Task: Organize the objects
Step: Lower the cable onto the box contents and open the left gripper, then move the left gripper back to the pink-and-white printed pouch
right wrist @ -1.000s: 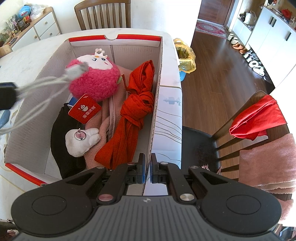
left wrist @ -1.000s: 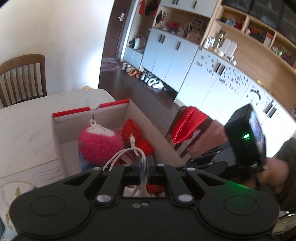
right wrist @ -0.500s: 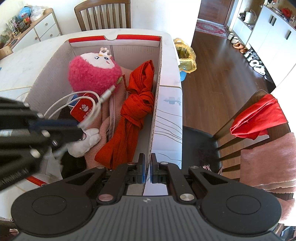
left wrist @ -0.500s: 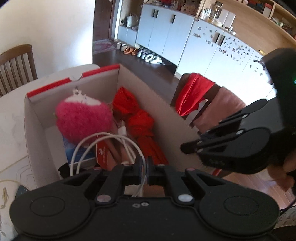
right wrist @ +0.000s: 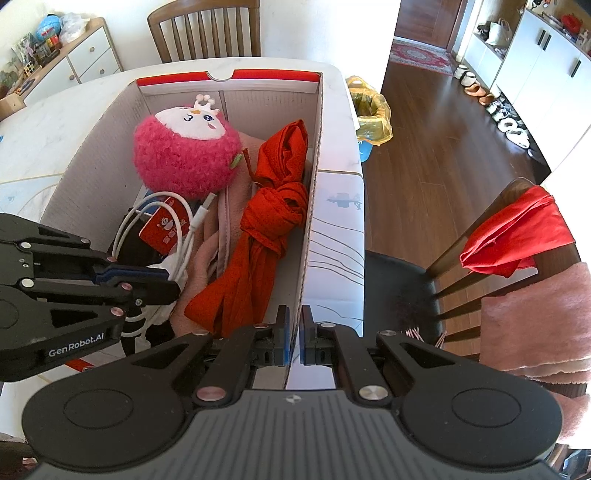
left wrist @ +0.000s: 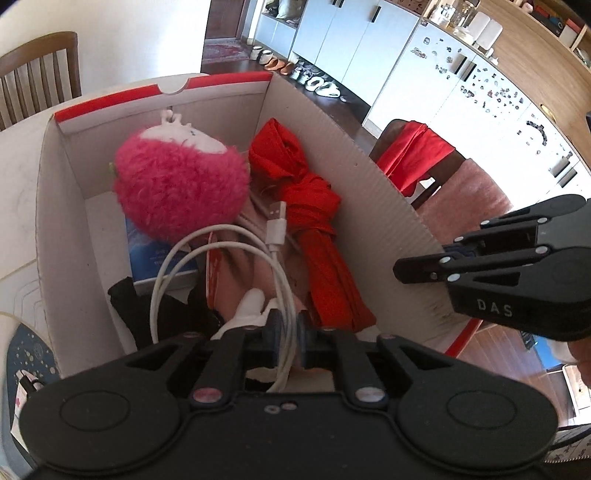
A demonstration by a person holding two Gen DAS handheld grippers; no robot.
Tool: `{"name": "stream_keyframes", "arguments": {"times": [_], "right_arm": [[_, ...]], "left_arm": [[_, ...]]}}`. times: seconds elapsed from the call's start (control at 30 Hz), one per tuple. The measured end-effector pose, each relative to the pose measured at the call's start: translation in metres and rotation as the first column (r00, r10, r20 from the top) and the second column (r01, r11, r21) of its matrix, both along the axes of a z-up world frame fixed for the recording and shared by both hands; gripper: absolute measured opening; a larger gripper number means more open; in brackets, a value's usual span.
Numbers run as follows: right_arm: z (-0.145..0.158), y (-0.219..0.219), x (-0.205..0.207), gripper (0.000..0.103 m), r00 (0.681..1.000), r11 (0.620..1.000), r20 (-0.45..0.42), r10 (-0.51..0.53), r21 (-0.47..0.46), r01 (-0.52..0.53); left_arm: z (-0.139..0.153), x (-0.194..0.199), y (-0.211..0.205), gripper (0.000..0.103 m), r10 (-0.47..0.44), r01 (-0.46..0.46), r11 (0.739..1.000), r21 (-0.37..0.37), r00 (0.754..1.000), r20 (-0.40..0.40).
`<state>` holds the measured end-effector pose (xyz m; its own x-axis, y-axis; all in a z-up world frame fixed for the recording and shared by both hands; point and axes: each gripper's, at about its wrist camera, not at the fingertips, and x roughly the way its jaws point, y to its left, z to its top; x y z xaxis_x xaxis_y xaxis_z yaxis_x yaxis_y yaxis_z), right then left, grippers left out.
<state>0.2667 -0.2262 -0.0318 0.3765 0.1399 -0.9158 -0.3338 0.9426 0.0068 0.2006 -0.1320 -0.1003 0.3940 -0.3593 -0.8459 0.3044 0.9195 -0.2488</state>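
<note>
A cardboard box (left wrist: 376,206) with a red rim (right wrist: 273,75) stands on the white table. Inside lie a pink plush toy (left wrist: 177,188) (right wrist: 184,155), a knotted red cloth (left wrist: 314,221) (right wrist: 269,229), a pink towel and a red card (right wrist: 166,229). My left gripper (left wrist: 287,336) (right wrist: 166,280) is inside the box, shut on a coiled white USB cable (left wrist: 221,236) (right wrist: 184,236) that rests on the contents. My right gripper (right wrist: 293,336) (left wrist: 406,269) is shut on the box's right wall at its near corner.
A dark chair (right wrist: 480,266) with a red cloth (right wrist: 517,236) and a pink towel (right wrist: 535,317) stands right of the table. A wooden chair (right wrist: 207,29) is behind the box. A yellow bag (right wrist: 369,110) sits on the floor.
My left gripper has come down into the box with the cable, whose loop now lies on the contents. My right gripper has stayed on the box wall.
</note>
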Motion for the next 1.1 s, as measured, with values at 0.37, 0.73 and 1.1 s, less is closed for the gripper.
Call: {"name": "stream_keyframes", "arguments": {"times": [0.37, 0.73, 1.1], "right_arm": [[0.001, -0.001, 0.0, 0.004, 1.0, 1.0, -0.002, -0.006, 0.005, 0.006], [0.0, -0.001, -0.001, 0.004, 1.0, 1.0, -0.003, -0.006, 0.006, 0.006], [0.001, -0.001, -0.001, 0.004, 1.0, 1.0, -0.001, -0.007, 0.005, 0.007]], "left_arm": [[0.008, -0.005, 0.004, 0.028, 0.011, -0.011, 0.999, -0.039, 1.0, 0.008], [0.04, -0.023, 0.019, 0.042, 0.046, -0.038, 0.993, -0.116, 0.997, 0.061], [0.072, -0.045, 0.044, 0.049, 0.118, -0.103, 0.989, -0.111, 0.982, 0.147]]}}
